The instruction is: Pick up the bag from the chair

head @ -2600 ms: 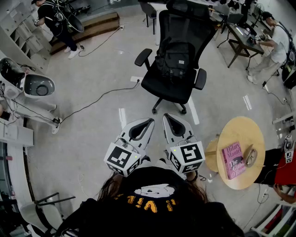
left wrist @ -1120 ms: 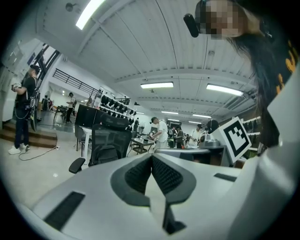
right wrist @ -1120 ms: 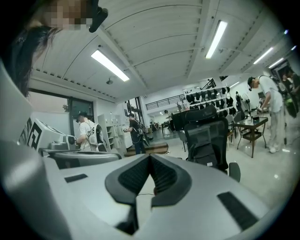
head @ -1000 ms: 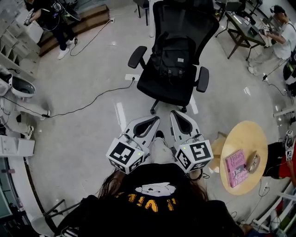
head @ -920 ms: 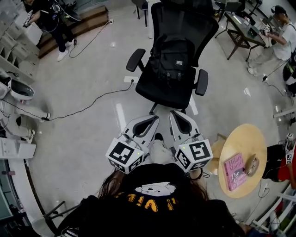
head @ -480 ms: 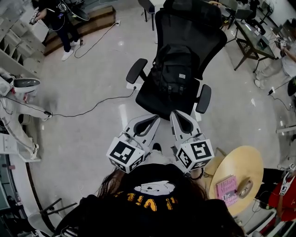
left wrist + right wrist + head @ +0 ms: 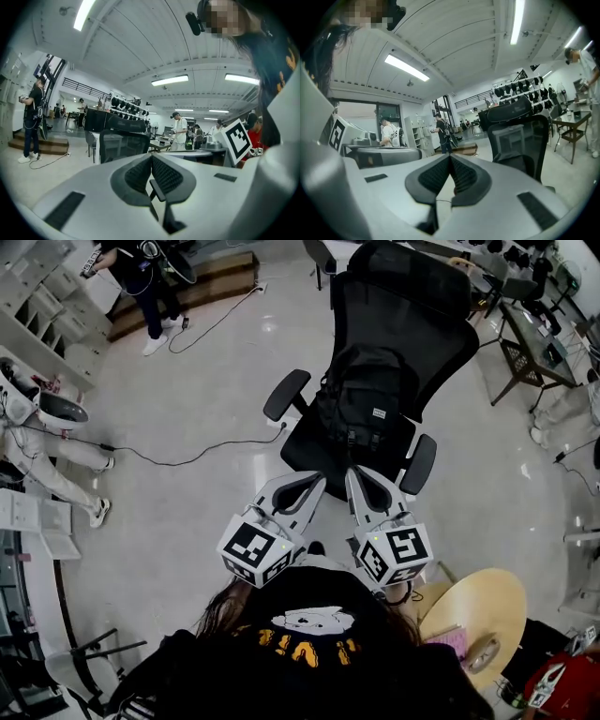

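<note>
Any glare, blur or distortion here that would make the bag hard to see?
Head view: sharp, evenly lit, bowed by the wide lens; the black bag barely stands out from the black chair; soft glare on the floor. Left gripper view: heavy fisheye, dark corners, ceiling light blown out. Right gripper view: the same.

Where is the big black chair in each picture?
Head view: chair top middle, bag on it.
Left gripper view: chair left of centre, small.
Right gripper view: chair at the right, large.
Shared landmark: the standing person in dark clothes, seen in all three.
</note>
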A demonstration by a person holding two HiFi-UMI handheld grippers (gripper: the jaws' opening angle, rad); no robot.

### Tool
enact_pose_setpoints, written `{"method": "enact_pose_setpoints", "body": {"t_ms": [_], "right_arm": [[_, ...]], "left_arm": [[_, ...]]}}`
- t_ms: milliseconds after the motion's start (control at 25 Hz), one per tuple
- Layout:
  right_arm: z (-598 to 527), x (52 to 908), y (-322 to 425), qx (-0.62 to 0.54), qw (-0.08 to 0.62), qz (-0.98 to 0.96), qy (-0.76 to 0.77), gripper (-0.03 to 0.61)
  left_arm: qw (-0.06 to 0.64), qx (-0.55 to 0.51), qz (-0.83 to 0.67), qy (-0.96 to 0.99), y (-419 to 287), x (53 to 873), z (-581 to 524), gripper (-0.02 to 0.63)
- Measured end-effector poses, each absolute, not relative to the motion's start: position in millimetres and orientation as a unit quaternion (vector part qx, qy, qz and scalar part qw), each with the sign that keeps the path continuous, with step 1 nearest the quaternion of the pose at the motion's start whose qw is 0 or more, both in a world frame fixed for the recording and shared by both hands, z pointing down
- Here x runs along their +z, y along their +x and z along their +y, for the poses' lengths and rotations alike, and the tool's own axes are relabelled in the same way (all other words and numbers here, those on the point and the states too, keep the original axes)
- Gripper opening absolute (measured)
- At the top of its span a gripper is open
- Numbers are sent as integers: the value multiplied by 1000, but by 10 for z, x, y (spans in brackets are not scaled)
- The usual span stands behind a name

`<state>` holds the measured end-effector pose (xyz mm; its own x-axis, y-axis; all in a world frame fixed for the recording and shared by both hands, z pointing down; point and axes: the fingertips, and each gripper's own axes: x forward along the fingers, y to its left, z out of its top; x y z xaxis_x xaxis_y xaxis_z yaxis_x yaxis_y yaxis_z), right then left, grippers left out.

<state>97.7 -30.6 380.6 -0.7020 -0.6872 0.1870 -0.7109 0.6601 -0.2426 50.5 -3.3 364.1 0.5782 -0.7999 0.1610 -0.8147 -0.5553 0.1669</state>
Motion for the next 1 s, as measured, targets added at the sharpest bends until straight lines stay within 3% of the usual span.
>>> {"method": "enact_pose_setpoints", "body": {"t_ms": [1000], "right_arm": [[-1102, 4022, 832, 171, 32, -895, 410, 3]], "left_arm": [[123, 61, -438, 889, 299, 3869, -799, 9]]}}
